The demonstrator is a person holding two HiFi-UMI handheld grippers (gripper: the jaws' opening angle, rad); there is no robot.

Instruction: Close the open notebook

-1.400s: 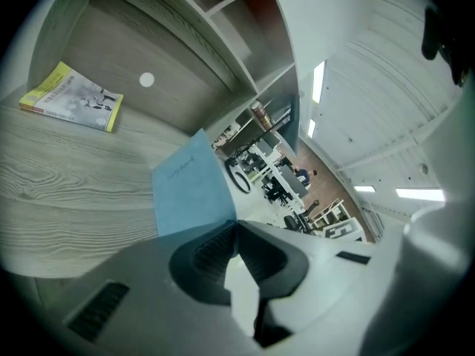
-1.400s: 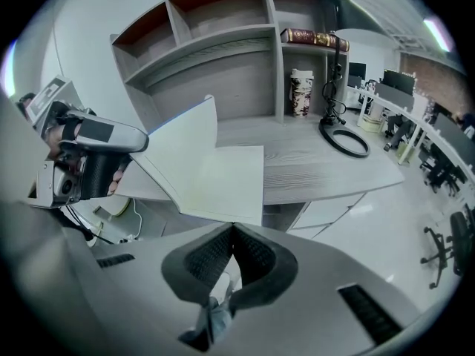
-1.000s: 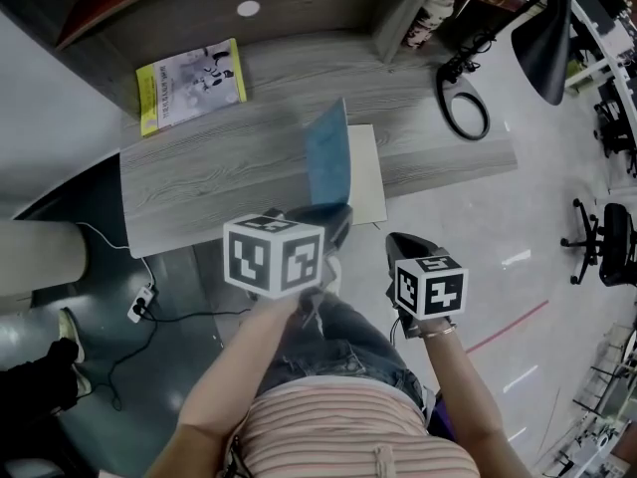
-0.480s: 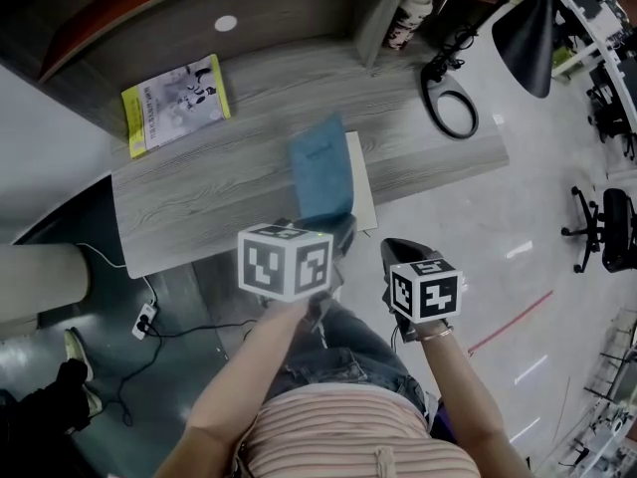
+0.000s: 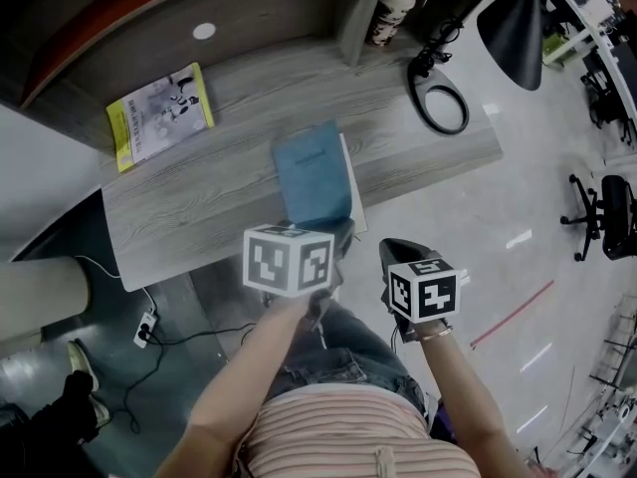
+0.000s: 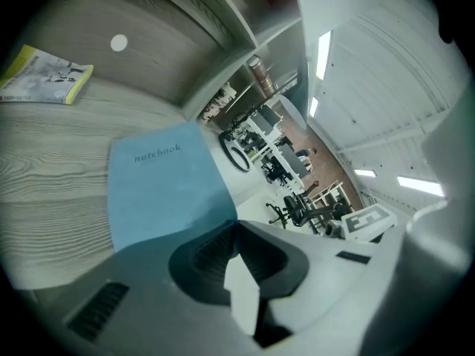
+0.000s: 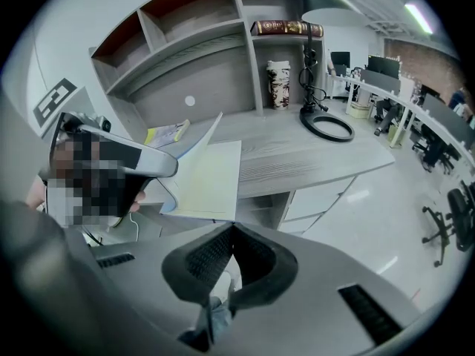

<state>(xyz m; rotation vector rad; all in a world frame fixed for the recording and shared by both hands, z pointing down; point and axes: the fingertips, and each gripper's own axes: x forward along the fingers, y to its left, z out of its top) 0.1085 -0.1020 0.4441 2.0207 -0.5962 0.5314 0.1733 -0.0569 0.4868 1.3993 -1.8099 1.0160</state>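
The notebook (image 5: 312, 172) lies on the grey desk (image 5: 199, 207), its blue cover (image 6: 163, 184) tilted low over the white page (image 7: 208, 180). The word "notebook" shows on the cover in the left gripper view. My left gripper (image 5: 336, 232) is shut on the cover's near edge, and the cover runs into the closed jaw tips (image 6: 234, 225). My right gripper (image 5: 396, 252) hangs off the desk's front edge, to the right of the notebook. Its jaws meet with nothing between them (image 7: 232, 227). The right gripper view shows the cover still lifted off the page.
A yellow booklet (image 5: 159, 116) lies at the desk's back left. A black ring on a cable (image 5: 438, 103) lies at the back right, under a black lamp shade (image 5: 513, 23). A patterned cup (image 5: 390, 8) stands on the shelf. An office chair (image 5: 607, 217) stands right.
The blue cover stood nearly upright a second ago and has swung down over the right page. My left gripper moved with it, forward and lower. The right gripper stayed in place.
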